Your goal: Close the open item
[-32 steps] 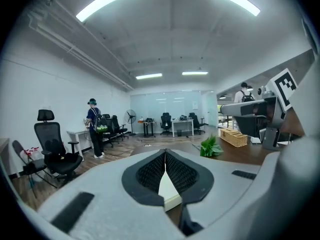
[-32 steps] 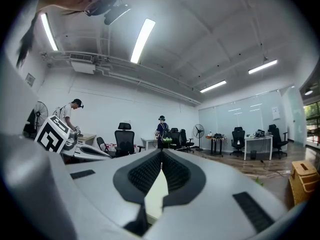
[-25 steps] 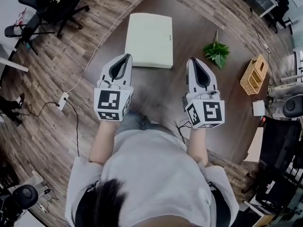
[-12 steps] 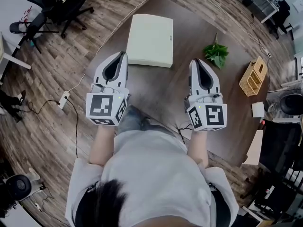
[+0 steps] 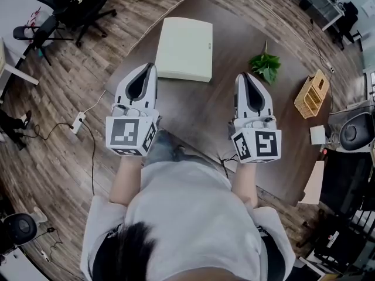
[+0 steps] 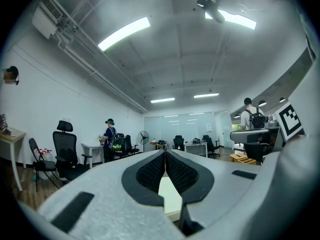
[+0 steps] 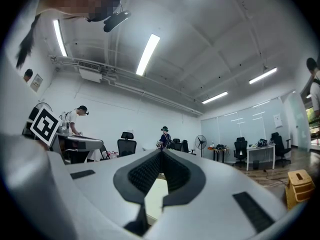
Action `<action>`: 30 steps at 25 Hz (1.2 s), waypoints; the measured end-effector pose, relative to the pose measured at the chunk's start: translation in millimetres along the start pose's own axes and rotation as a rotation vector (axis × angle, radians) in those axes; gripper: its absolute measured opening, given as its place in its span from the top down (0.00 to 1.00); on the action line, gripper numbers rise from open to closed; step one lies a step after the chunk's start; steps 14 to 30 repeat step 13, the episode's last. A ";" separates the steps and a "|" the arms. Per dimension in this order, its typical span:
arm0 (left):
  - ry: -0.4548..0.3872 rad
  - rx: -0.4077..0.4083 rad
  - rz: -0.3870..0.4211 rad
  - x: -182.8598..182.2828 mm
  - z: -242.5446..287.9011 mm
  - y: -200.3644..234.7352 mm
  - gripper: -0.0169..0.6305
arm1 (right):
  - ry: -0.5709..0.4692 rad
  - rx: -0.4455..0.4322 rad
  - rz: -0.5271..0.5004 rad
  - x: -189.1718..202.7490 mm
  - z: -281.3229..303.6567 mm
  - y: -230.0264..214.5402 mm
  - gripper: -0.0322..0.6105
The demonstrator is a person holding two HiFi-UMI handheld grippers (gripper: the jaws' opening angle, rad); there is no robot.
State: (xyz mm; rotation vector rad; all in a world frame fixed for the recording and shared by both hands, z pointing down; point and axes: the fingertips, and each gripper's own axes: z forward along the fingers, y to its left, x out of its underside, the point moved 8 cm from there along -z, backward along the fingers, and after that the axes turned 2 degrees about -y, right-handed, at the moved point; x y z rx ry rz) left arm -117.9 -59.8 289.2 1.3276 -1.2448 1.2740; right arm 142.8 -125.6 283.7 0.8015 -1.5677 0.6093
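A flat cream-white case [image 5: 185, 48] lies on the far part of the dark brown table [image 5: 193, 110], its top face level. My left gripper [image 5: 153, 65] hangs over the table's near left, just short of the case's near left corner, jaws shut and empty. To its right, my right gripper [image 5: 241, 75] also points away from me, shut with nothing held. In the left gripper view the left gripper's [image 6: 165, 151] tips meet, with the case [image 6: 170, 196] showing pale below the pads. In the right gripper view the right gripper's [image 7: 161, 151] tips meet too, above the case [image 7: 154, 198].
A small green plant [image 5: 265, 66] lies right of the case. A wooden basket [image 5: 311, 93] stands near the table's right edge. Office chairs [image 5: 64, 7] stand at the far left. A white cable and power strip [image 5: 77, 123] lie on the wood floor left of the table.
My left gripper has drawn a little to the left and toward me. The right gripper has hardly moved. Both stay shut.
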 end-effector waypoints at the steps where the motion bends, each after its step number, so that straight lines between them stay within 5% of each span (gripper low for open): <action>1: 0.000 -0.002 0.004 -0.4 -0.3 -1.3 0.96 | -0.002 0.002 0.001 -0.7 -1.1 -0.9 0.93; 30: 0.002 -0.014 0.025 -3.1 -6.5 -7.1 0.96 | -0.011 0.009 0.008 -4.7 -8.3 -1.2 0.93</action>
